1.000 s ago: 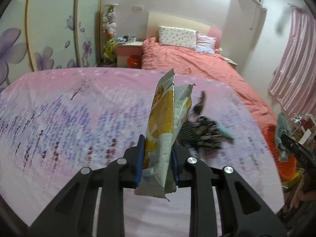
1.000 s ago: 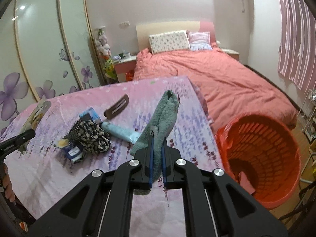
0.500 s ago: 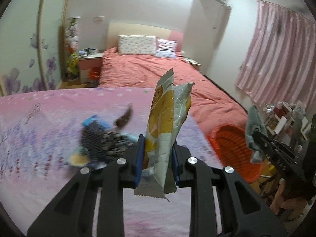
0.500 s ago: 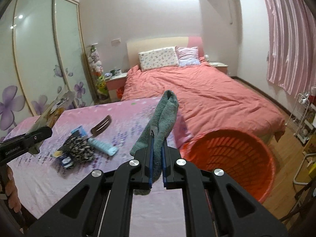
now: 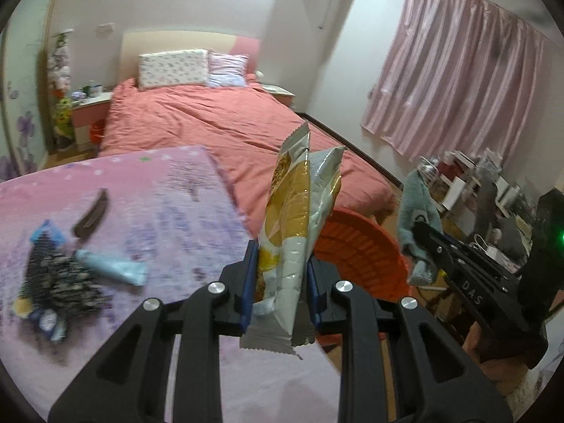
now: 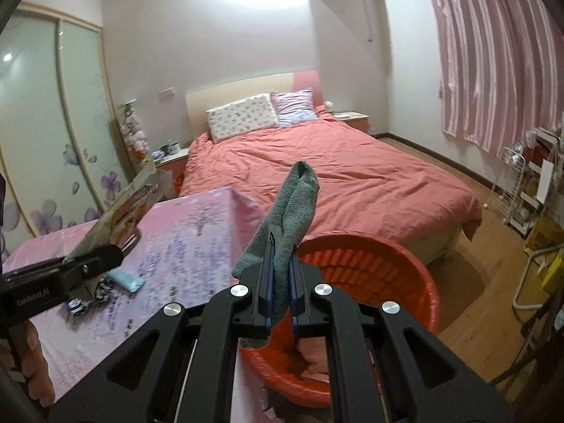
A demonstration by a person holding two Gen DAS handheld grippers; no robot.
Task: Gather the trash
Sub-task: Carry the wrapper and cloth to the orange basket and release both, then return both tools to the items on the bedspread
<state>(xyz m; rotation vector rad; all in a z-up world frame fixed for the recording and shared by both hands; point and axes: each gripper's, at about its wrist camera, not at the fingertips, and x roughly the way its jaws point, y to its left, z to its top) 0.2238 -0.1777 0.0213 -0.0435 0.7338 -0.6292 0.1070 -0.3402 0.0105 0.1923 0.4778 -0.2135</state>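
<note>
Orange basket [image 5: 356, 246] half hidden behind snack wrapper [image 5: 292, 232].

Yellow and white snack wrapper [image 5: 292, 232], grey-green cloth [image 6: 292, 211], orange basket [image 6: 387, 268], pink floral table cover [image 5: 169, 190], salmon bedspread [image 6: 352, 176], pink striped curtains [image 5: 458, 81].

Pink table [image 5: 183, 190] carries tube [image 5: 111, 270], patterned pouch [image 5: 58, 282], clip [image 5: 92, 214].

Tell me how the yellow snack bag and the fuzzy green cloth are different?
The shiny yellow and white plastic snack bag is stiff and crinkly; the soft grey-green fuzzy cloth is floppy and folded. The left tool pinches the bag, the right tool the cloth. Both stick up near the orange plastic basket.
</note>
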